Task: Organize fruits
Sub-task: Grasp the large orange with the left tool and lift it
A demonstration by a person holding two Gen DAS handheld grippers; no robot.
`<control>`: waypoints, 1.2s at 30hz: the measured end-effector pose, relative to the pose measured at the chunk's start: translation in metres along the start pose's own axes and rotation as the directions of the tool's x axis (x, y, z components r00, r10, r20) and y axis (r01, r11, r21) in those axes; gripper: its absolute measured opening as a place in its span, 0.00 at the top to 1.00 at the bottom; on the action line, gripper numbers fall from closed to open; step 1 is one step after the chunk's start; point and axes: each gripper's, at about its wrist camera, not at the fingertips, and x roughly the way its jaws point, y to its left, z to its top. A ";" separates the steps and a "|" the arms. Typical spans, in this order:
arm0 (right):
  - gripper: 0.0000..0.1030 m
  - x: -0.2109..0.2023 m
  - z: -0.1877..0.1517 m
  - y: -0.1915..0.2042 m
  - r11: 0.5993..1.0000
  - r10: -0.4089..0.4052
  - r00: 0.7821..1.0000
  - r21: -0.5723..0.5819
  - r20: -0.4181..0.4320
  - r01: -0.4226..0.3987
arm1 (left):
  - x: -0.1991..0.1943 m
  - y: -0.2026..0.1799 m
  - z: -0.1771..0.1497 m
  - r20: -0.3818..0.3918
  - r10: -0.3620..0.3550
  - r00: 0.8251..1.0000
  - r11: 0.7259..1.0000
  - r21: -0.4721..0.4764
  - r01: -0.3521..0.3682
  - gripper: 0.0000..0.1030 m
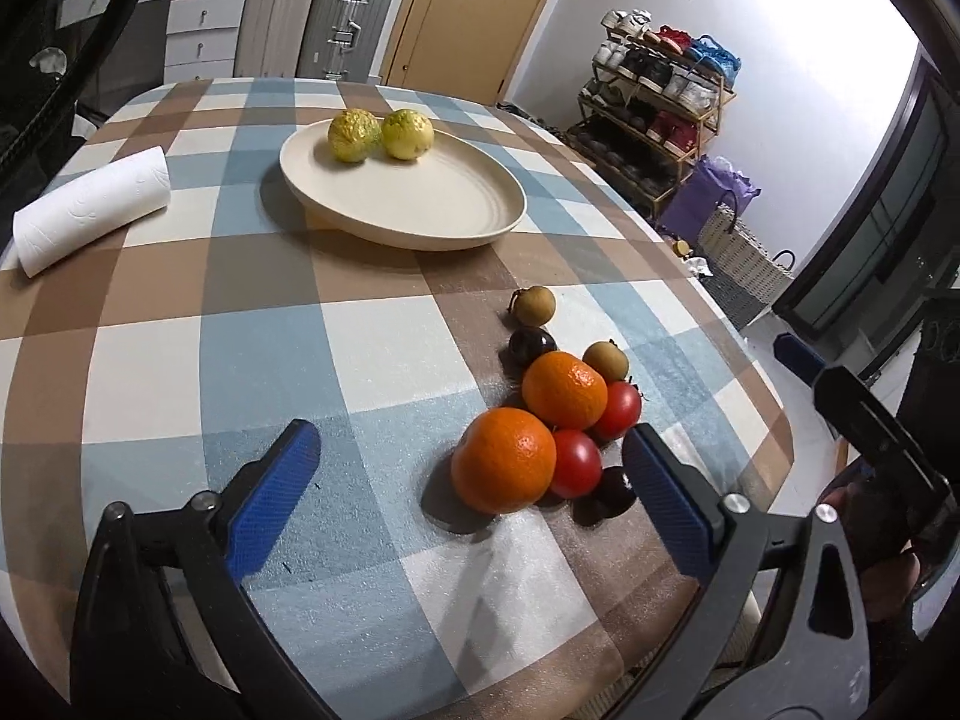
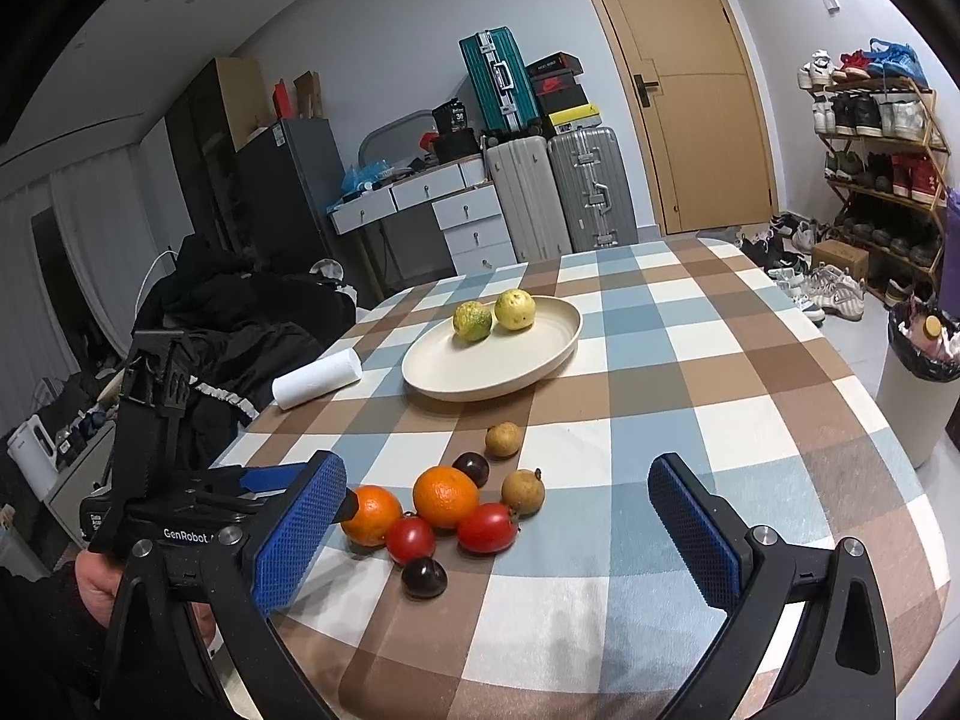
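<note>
A cream plate [image 1: 468, 213] [image 2: 540, 354] on the checked tablecloth holds two yellow-green fruits [image 1: 354, 135] [image 2: 515, 309]. Nearer lies a cluster: two oranges [image 1: 504, 459] [image 2: 445, 495], two red tomatoes [image 1: 576, 462] [image 2: 486, 528], dark round fruits [image 1: 531, 343] [image 2: 423, 577] and two brown round fruits [image 1: 533, 305] [image 2: 503, 439]. My left gripper [image 1: 471, 468] is open and empty, its jaws either side of the near orange, just above the table. It also shows in the right wrist view [image 2: 288, 480]. My right gripper [image 2: 498, 516] is open and empty, hovering before the cluster.
A white paper towel roll [image 1: 90, 210] [image 2: 317, 378] lies left of the plate. The table edge [image 1: 750, 324] curves off at the right. A shoe rack [image 1: 660, 102], suitcases [image 2: 558, 198] and a bin [image 2: 918, 384] stand around the table.
</note>
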 end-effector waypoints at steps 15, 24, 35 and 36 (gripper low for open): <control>0.00 0.001 0.001 0.002 1.000 0.003 1.000 -0.002 -0.007 -0.003 | 0.009 0.006 -0.002 -0.064 -0.135 0.989 0.991 -0.010 0.134 0.67; 0.00 0.003 0.001 0.006 1.000 0.005 1.000 -0.010 -0.016 -0.005 | 0.008 0.010 -0.004 -0.058 -0.152 0.987 0.988 -0.021 0.151 0.69; 0.00 0.013 0.002 0.009 1.000 0.015 0.998 -0.026 -0.054 -0.016 | -0.007 0.028 -0.001 -0.016 -0.167 0.986 0.985 -0.056 0.166 0.69; 0.00 0.014 0.002 0.010 0.999 0.016 0.998 -0.028 -0.059 -0.018 | -0.009 0.030 0.000 -0.010 -0.167 0.986 0.984 -0.060 0.166 0.69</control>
